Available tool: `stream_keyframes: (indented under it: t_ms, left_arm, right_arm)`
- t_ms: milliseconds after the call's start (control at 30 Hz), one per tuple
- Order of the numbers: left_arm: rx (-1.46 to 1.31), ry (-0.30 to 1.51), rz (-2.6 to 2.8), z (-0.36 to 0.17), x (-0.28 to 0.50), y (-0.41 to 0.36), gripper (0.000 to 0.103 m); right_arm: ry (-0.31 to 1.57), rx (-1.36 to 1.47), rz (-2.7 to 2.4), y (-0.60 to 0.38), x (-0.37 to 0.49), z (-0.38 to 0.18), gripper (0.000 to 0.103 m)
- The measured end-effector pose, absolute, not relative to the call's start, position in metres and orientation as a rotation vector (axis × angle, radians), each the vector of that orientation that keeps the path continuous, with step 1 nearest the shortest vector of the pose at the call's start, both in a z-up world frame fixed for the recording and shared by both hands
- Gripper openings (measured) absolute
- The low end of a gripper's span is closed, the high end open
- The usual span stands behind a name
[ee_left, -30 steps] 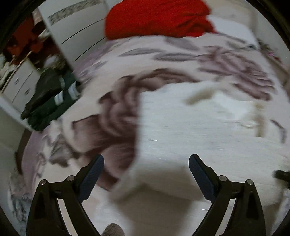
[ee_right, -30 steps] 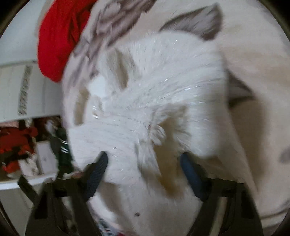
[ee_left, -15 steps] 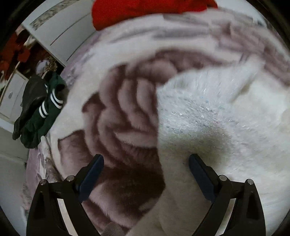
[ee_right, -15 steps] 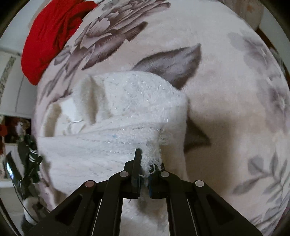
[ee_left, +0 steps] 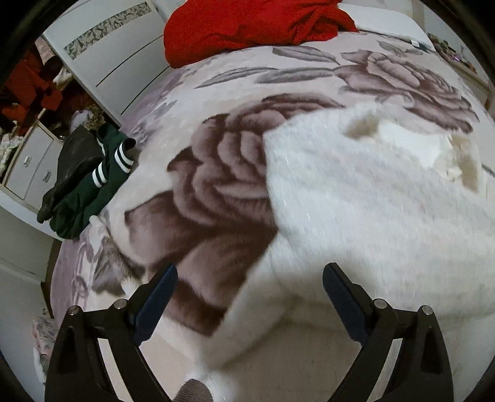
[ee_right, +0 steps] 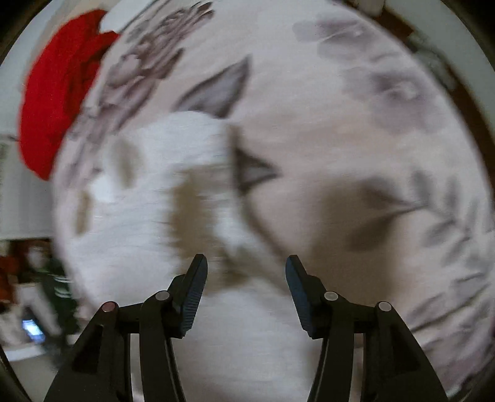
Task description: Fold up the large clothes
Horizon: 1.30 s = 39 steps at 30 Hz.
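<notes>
The right tool, which half a second ago pinched the hem of the white sweater, is now open like the left tool, so the sweater lies released on the flowered bed, this fold apparently laid down.

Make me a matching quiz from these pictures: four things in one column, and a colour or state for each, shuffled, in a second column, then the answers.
1. sweater
2. pile
3. trousers
4. right gripper

A. green with white stripes
B. open, holding nothing
C. fluffy white, on the blanket
D. red, at the far end of the bed

Pairs: 1-C, 2-D, 3-A, 4-B
</notes>
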<state>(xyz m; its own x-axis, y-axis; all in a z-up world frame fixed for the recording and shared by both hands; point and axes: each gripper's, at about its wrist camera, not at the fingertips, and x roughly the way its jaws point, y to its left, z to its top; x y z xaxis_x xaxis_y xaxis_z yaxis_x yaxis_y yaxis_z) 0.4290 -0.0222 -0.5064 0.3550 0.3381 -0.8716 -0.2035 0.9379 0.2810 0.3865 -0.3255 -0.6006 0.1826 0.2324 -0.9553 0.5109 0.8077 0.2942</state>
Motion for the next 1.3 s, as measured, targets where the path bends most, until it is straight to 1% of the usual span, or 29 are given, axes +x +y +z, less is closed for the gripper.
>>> stream_keyframes:
  t_ms: [100, 167, 200, 233, 267, 300, 400, 500, 533, 567, 600, 633, 700, 767, 867, 933, 967, 1033, 1133, 1167, 1300]
  left_arm:
    - [0.151, 1.194, 0.342, -0.522, 0.424, -0.033, 0.096]
    - [0.148, 1.188, 0.338, -0.527, 0.422, -0.036, 0.096]
    - [0.153, 1.177, 0.345, -0.529, 0.422, -0.036, 0.096]
    - [0.156, 1.168, 0.347, -0.531, 0.421, -0.036, 0.096]
    - [0.158, 1.167, 0.344, -0.535, 0.422, -0.036, 0.096]
    - [0.155, 1.173, 0.336, -0.540, 0.423, -0.034, 0.097]
    - [0.153, 1.194, 0.295, -0.558, 0.425, -0.033, 0.103]
    - [0.177, 1.207, 0.257, -0.571, 0.429, -0.032, 0.103]
    - [0.169, 1.204, 0.242, -0.573, 0.430, -0.031, 0.103]
    - [0.152, 1.203, 0.234, -0.575, 0.430, -0.029, 0.103]
    - [0.113, 1.206, 0.219, -0.577, 0.432, -0.025, 0.103]
    - [0.082, 1.206, 0.208, -0.579, 0.433, -0.023, 0.103]
    - [-0.020, 1.201, 0.172, -0.582, 0.438, -0.012, 0.103]
    - [-0.090, 1.227, 0.126, -0.585, 0.444, -0.003, 0.103]
    - [-0.093, 1.241, 0.108, -0.576, 0.448, 0.000, 0.103]
    - [-0.031, 1.207, 0.143, -0.561, 0.441, -0.007, 0.103]
    - [0.012, 1.190, 0.165, -0.552, 0.437, -0.012, 0.103]
    - [0.098, 1.149, 0.209, -0.533, 0.427, -0.025, 0.103]
    - [0.217, 1.065, 0.301, -0.503, 0.404, -0.051, 0.103]
    - [0.271, 1.047, 0.371, -0.496, 0.395, -0.060, 0.103]
    - [0.390, 1.029, 0.550, -0.491, 0.371, -0.097, 0.103]
  right_arm:
    - [1.510, 0.514, -0.184, -0.315, 0.392, -0.624, 0.055]
    - [1.506, 0.447, -0.112, -0.301, 0.405, -0.632, 0.053]
    - [1.496, 0.422, -0.078, -0.295, 0.413, -0.634, 0.033]
    - [1.478, 0.390, -0.078, -0.292, 0.419, -0.636, 0.015]
    - [1.472, 0.375, -0.095, -0.292, 0.426, -0.640, 0.010]
    - [1.474, 0.389, -0.130, -0.296, 0.429, -0.646, 0.010]
    - [1.510, 0.421, -0.230, -0.311, 0.430, -0.672, 0.010]
    - [1.522, 0.486, -0.267, -0.314, 0.427, -0.682, 0.010]
    - [1.524, 0.539, -0.277, -0.318, 0.424, -0.679, 0.012]
    - [1.521, 0.615, -0.289, -0.324, 0.419, -0.673, 0.016]
    - [1.521, 0.669, -0.295, -0.328, 0.412, -0.666, 0.022]
    - [1.524, 0.694, -0.306, -0.330, 0.402, -0.654, 0.025]
    - [1.520, 0.665, -0.328, -0.328, 0.382, -0.632, 0.037]
    - [1.536, 0.652, -0.300, -0.319, 0.363, -0.617, 0.045]
    - [1.617, 0.551, -0.295, -0.298, 0.333, -0.623, 0.044]
    - [1.739, 0.435, -0.362, -0.292, 0.311, -0.651, 0.044]
    - [1.807, 0.431, -0.404, -0.293, 0.295, -0.669, 0.044]
    - [1.786, 0.513, -0.412, -0.297, 0.279, -0.670, 0.044]
    - [1.684, 0.543, -0.386, -0.301, 0.270, -0.635, 0.045]
    - [1.651, 0.556, -0.355, -0.301, 0.269, -0.621, 0.046]
    - [1.587, 0.546, -0.187, -0.303, 0.284, -0.590, 0.047]
